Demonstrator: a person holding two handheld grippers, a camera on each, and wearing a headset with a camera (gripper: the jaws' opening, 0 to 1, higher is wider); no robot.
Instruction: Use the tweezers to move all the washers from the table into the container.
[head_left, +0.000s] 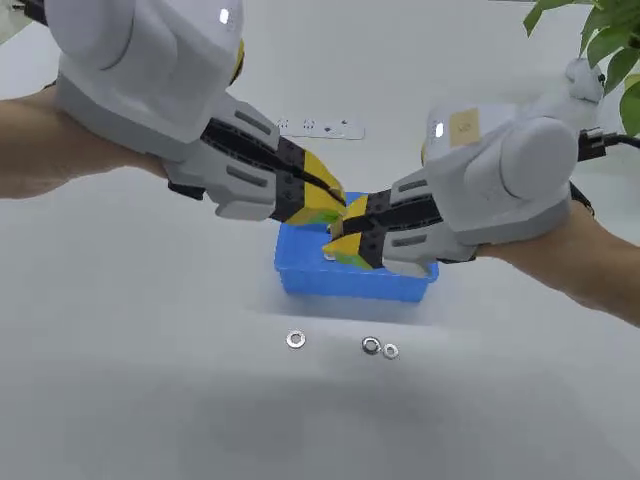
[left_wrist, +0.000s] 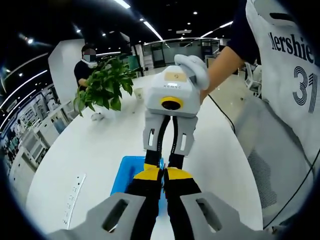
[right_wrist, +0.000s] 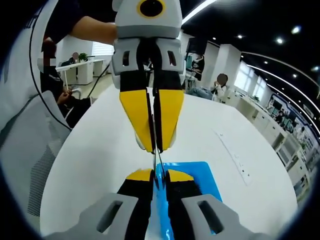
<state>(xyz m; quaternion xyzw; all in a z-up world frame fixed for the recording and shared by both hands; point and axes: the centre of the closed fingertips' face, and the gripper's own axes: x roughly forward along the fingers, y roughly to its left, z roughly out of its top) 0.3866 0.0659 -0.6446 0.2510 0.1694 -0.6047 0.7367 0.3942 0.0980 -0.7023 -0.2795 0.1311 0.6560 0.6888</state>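
Note:
Over the blue container my two grippers meet tip to tip. The left gripper comes in from the upper left, the right gripper from the right. In the right gripper view, thin metal tweezers run from between the left gripper's shut yellow jaws down into my right gripper, which is also closed on them. Three washers lie on the white table in front of the container: one washer to the left and two washers close together to the right. The grippers hide most of the container's inside.
A white power strip lies on the table behind the container. A potted plant stands at the far right corner. People sit and stand at other tables in the background. A cable runs from the right gripper.

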